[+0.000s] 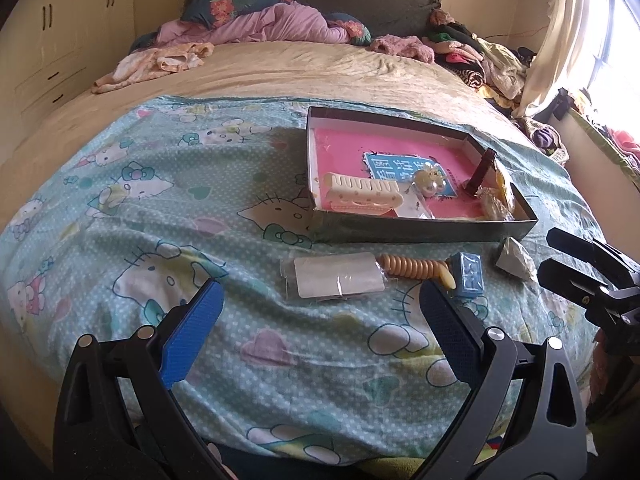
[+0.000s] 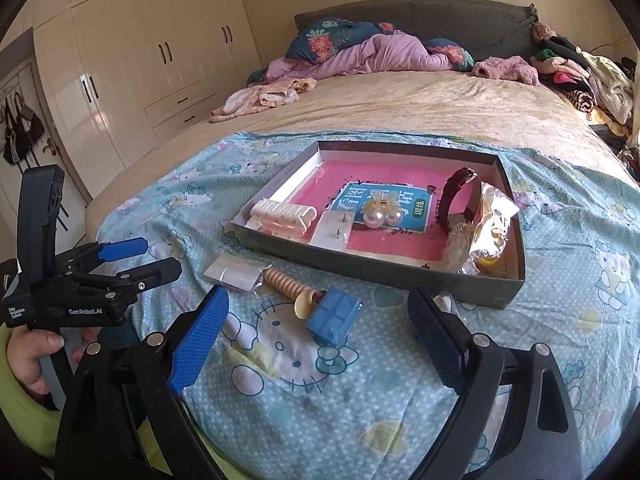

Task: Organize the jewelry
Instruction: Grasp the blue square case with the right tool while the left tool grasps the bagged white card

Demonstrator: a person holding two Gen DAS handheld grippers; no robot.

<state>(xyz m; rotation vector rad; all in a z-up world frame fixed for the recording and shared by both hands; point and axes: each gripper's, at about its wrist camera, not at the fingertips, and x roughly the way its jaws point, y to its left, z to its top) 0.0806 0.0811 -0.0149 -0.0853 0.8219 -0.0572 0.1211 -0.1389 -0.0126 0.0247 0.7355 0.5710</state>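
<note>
A dark shallow box [image 1: 420, 228] [image 2: 372, 270] with a pink lining sits on the bed. It holds a cream hair claw [image 1: 362, 196] [image 2: 282, 216], a pearl clip [image 1: 428, 182] [image 2: 382, 210], a dark watch [image 2: 454, 196] and a plastic bag of trinkets [image 2: 490, 224]. In front of the box lie a clear packet [image 1: 338, 276] [image 2: 234, 272], a beige ribbed clip [image 1: 416, 269] [image 2: 290, 286] and a blue square piece [image 1: 468, 274] [image 2: 334, 314]. My left gripper [image 1: 320, 308] is open and empty, short of the packet. My right gripper [image 2: 320, 320] is open around the blue piece's near side, not touching.
The bed has a Hello Kitty blanket [image 1: 160, 240] over a tan sheet [image 2: 400, 100]. Piled bedding and clothes lie at the headboard [image 1: 280, 20] and right side. A crumpled scrap [image 1: 514, 258] lies by the box corner. White wardrobes [image 2: 140, 60] stand left.
</note>
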